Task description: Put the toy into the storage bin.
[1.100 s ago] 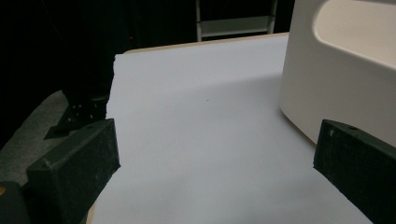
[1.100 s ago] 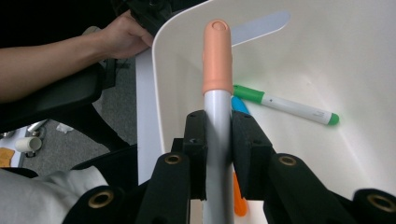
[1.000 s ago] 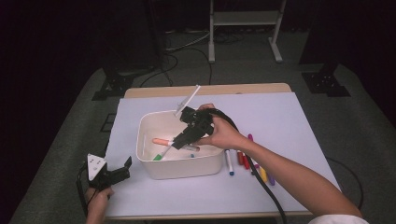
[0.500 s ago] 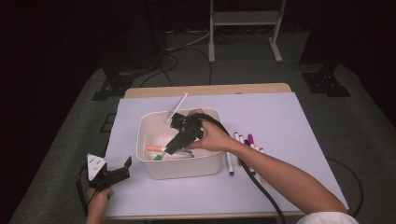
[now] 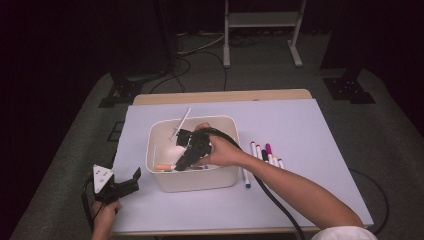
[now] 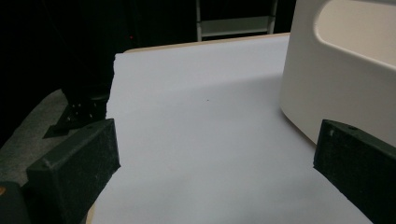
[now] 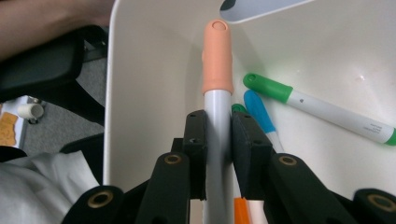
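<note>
Right gripper (image 7: 217, 135) low inside the white bin (image 5: 155, 175), jaws clenched on the grey barrel of a marker with peach cap (image 7: 217, 60), cap pointing at the bin's near wall in the right gripper view. Probably being lowered in to be dropped there.

Handling, as a judgement: light, stiff, smooth plastic, so a little slippery and ready to swivel between flat pads. Best taken at the middle of the barrel, not on the cap, which may pull off. Present grip just behind the cap, with the long tail (image 5: 181, 123) sticking up over the bin's far rim; some tilt possible on release.

Count in the bin, in the right gripper view: one green-capped marker (image 7: 322, 110) and one blue-capped marker (image 7: 259, 113) lying on the floor, with one more green tip and an orange piece half hidden by the jaws. On the table right of the bin: about five or six markers (image 5: 265, 156) in a row, exact number hard to tell.

Left gripper (image 5: 122, 187) resting at the table's front left corner, jaws released, grasping nothing.
</note>
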`<state>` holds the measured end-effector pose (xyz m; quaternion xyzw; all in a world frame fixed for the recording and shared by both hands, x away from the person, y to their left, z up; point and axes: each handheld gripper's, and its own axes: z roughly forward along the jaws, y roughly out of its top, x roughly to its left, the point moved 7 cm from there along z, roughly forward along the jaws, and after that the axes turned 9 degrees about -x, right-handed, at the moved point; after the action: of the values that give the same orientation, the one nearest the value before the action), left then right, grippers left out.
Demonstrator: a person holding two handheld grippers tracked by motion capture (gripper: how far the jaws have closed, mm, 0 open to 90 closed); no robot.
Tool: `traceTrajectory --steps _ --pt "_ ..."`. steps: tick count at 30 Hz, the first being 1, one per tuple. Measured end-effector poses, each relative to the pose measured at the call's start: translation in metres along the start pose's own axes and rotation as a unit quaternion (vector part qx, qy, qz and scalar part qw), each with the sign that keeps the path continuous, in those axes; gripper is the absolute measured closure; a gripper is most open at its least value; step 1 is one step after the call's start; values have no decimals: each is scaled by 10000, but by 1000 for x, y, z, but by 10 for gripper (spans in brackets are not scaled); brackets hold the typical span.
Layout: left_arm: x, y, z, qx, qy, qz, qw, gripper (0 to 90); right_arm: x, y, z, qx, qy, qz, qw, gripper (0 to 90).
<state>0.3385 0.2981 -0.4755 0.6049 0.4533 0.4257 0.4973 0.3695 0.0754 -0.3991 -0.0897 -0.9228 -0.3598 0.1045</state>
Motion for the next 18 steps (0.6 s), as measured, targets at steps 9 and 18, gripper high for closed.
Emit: traceTrajectory --steps 9,18 --pt "-1 0 0 9 -1 20 10000 0 0 -4 3 165 -38 -8 9999 690" --pt "0 0 0 4 9 10 10000 0 2 -2 -26 -181 -179 62 9997 638"
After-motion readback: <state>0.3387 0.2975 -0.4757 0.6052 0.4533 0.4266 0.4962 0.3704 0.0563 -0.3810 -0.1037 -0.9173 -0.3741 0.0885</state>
